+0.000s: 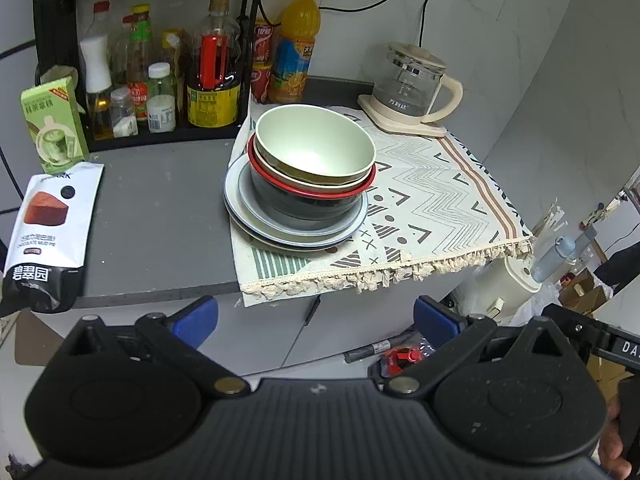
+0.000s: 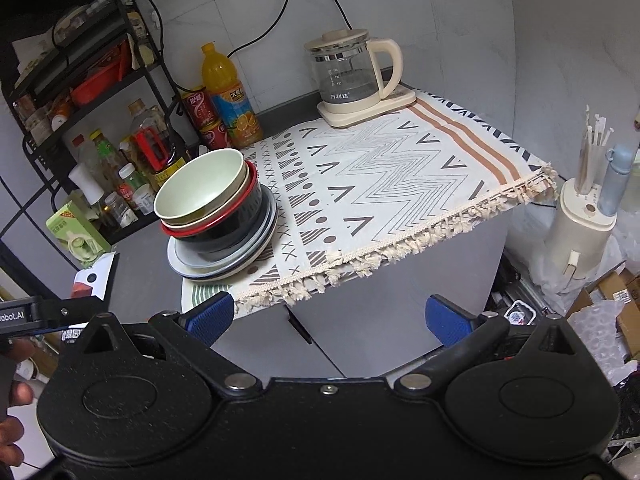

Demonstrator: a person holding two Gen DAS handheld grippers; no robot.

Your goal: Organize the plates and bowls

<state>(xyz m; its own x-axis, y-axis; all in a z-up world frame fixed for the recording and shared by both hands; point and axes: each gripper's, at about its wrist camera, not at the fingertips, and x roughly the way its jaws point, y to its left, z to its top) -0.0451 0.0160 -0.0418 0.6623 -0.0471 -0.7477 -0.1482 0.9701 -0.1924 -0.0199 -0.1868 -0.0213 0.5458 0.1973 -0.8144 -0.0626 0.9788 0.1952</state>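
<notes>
A stack of dishes stands on the left edge of the patterned cloth (image 1: 440, 192) (image 2: 400, 184). On top is a pale green bowl (image 1: 316, 146) (image 2: 200, 188), nested in a cream bowl and a red-rimmed bowl (image 1: 304, 194) (image 2: 244, 204), then a dark bowl (image 1: 296, 206) (image 2: 224, 236). Grey-blue plates (image 1: 248, 216) (image 2: 188, 264) lie underneath. My left gripper (image 1: 316, 320) hangs open below the counter's front edge, well short of the stack. My right gripper (image 2: 330, 318) is open too, in front of the cloth's fringe, empty.
A glass kettle (image 1: 412, 84) (image 2: 352, 72) sits at the back right of the cloth. A black rack (image 1: 140, 60) (image 2: 100, 120) of bottles, an orange juice bottle (image 1: 296, 48) (image 2: 230, 96), red cans, a green carton (image 1: 54, 128) and a snack bag (image 1: 52, 232) crowd the left.
</notes>
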